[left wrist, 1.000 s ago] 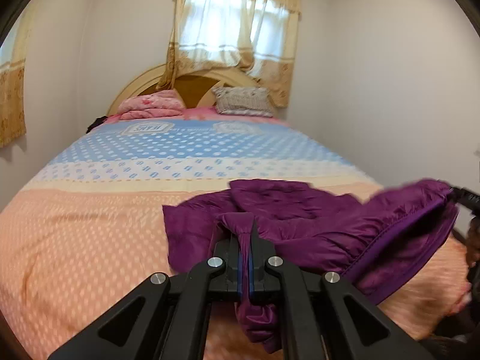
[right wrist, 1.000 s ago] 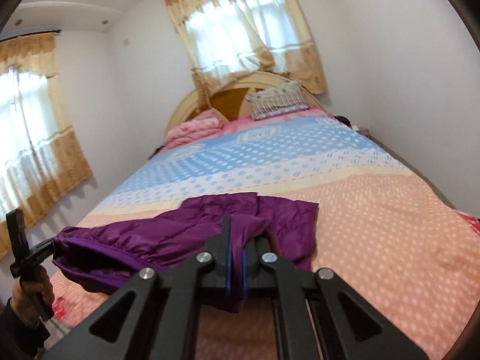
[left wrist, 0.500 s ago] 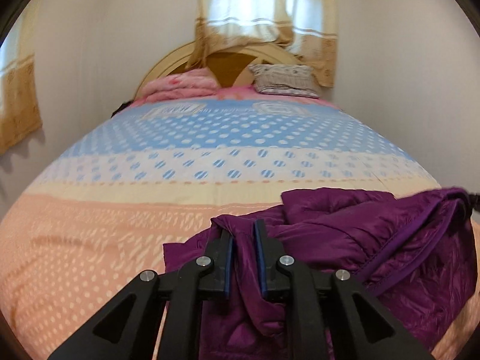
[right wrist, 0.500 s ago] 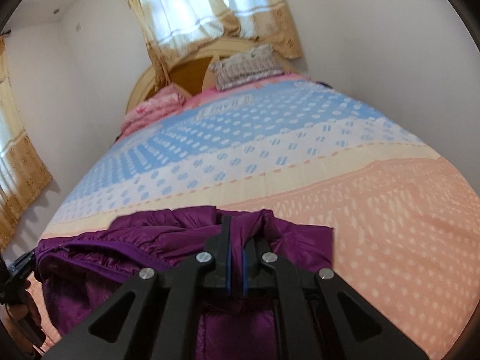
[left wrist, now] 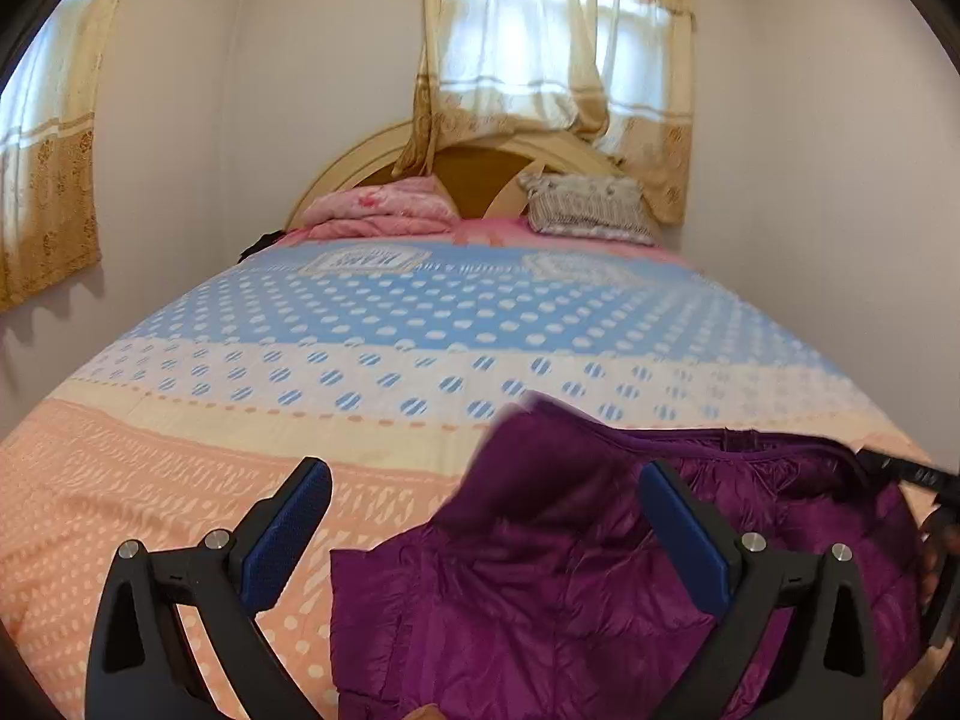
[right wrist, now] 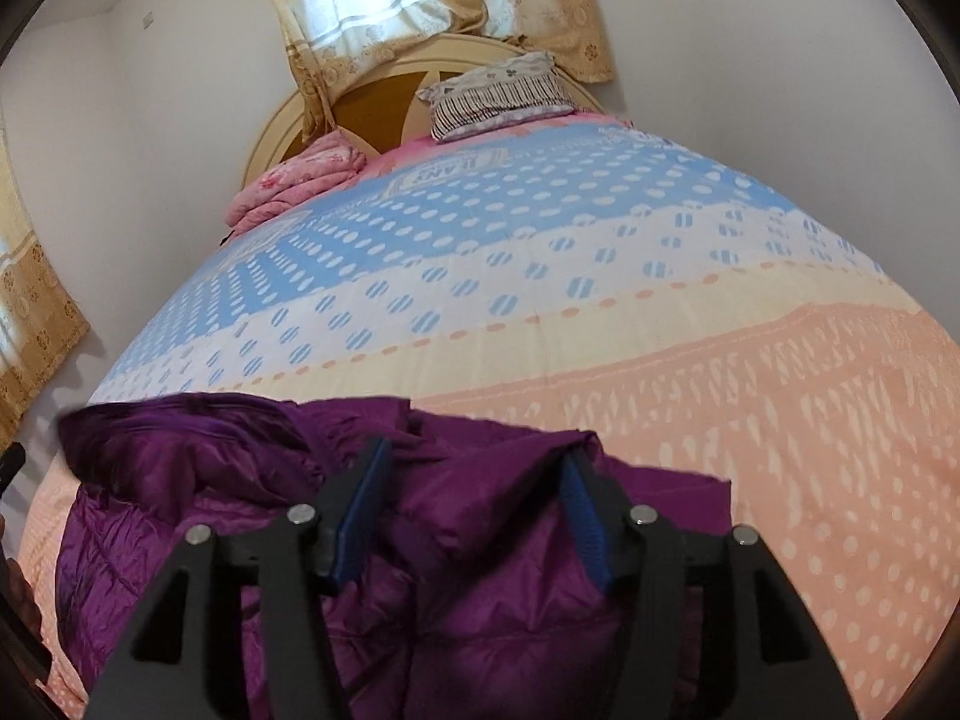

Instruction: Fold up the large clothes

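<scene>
Lying bunched at the foot of the bed (left wrist: 252,420), the purple jacket (left wrist: 558,588) looks freshly laid between folds, left gripper (left wrist: 486,531) and right gripper (right wrist: 474,516) both with jaws spread and empty, so next comes regripping an edge.

A purple quilted puffer jacket (left wrist: 558,588) lies crumpled and loosely bunched on the near, peach-patterned end of the bed. Its shiny fabric is creased into ridges, with one edge rising in a fold at the far side.
</scene>
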`<state>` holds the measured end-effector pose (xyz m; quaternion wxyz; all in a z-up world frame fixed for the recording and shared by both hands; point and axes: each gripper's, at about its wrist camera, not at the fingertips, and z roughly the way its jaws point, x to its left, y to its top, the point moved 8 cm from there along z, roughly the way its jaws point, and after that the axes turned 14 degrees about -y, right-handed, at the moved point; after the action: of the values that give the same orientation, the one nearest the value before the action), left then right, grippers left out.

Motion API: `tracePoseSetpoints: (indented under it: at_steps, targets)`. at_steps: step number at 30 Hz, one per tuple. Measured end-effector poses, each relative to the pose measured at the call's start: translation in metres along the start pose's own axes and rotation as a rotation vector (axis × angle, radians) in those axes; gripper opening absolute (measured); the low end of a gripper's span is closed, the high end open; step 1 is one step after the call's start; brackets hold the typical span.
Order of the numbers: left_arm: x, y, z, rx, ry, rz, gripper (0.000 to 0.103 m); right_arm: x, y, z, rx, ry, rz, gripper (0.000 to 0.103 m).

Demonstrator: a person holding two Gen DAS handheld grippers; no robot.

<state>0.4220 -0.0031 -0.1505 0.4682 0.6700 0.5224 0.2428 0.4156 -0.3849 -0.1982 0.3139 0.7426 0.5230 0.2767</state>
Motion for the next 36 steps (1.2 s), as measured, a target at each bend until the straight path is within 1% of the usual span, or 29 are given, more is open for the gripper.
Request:
tracePoseSetpoints:
  at_steps: [1, 2, 3, 4, 5, 7, 8, 11, 13, 14, 15, 17, 20, 22, 25, 27, 32, 36]
  targets:
    - [-0.001, -0.001, 0.003, 0.010, 0.012, 0.013, 0.102, -0.002, 0.006, -0.002, -0.014, -0.019, 0.015, 0.065]
    - [-0.003, -0.002, 0.006, 0.023, 0.037, 0.029, 0.102, -0.005, 0.011, -0.005, -0.032, -0.048, 0.028, 0.072]
    - [-0.006, -0.003, 0.009, 0.033, 0.053, 0.043, 0.102, -0.009, 0.018, -0.010, -0.058, -0.097, 0.042, 0.075]
    - [-0.008, -0.003, 0.010, 0.035, 0.054, 0.046, 0.102, -0.012, 0.024, -0.015, -0.080, -0.134, 0.056, 0.079]
    - [-0.012, -0.003, 0.013, 0.040, 0.051, 0.046, 0.102, -0.012, 0.028, -0.021, -0.099, -0.152, 0.070, 0.080]
    - [-0.020, -0.003, 0.018, 0.053, 0.053, 0.048, 0.102, 0.000, 0.031, -0.033, -0.107, -0.129, 0.077, 0.080]
    - [-0.025, -0.003, 0.022, 0.059, 0.057, 0.057, 0.102, 0.013, 0.029, -0.036, -0.104, -0.105, 0.057, 0.080]
    - [-0.037, -0.004, 0.032, 0.073, 0.067, 0.094, 0.102, 0.072, 0.007, -0.038, -0.078, -0.027, -0.095, 0.080]
    - [-0.041, -0.008, 0.048, 0.099, 0.085, 0.113, 0.102, 0.114, -0.017, -0.031, -0.036, 0.030, -0.197, 0.080]
    - [-0.040, -0.010, 0.054, 0.107, 0.107, 0.117, 0.102, 0.124, -0.025, -0.026, -0.021, 0.040, -0.222, 0.078]
    - [-0.037, -0.012, 0.061, 0.116, 0.130, 0.119, 0.102, 0.134, -0.032, -0.017, -0.014, 0.028, -0.250, 0.078]
    - [-0.029, -0.018, 0.079, 0.147, 0.171, 0.109, 0.102, 0.137, -0.036, 0.003, 0.010, -0.009, -0.259, 0.078]
    - [-0.013, -0.030, 0.100, 0.198, 0.198, 0.069, 0.102, 0.126, -0.035, 0.031, 0.041, -0.070, -0.235, 0.078]
    - [-0.003, -0.039, 0.111, 0.225, 0.185, 0.017, 0.102, 0.116, -0.035, 0.047, 0.075, -0.079, -0.205, 0.078]
    - [0.007, -0.051, 0.125, 0.254, 0.153, -0.058, 0.102, 0.105, -0.037, 0.055, 0.092, -0.080, -0.178, 0.078]
    - [0.007, -0.053, 0.128, 0.256, 0.135, -0.068, 0.102, 0.105, -0.039, 0.055, 0.096, -0.078, -0.167, 0.078]
    - [0.005, -0.063, 0.137, 0.290, 0.106, -0.090, 0.102, 0.105, -0.043, 0.057, 0.108, -0.069, -0.145, 0.081]
    - [0.004, -0.067, 0.140, 0.308, 0.111, -0.091, 0.102, 0.107, -0.044, 0.061, 0.119, -0.076, -0.148, 0.082]
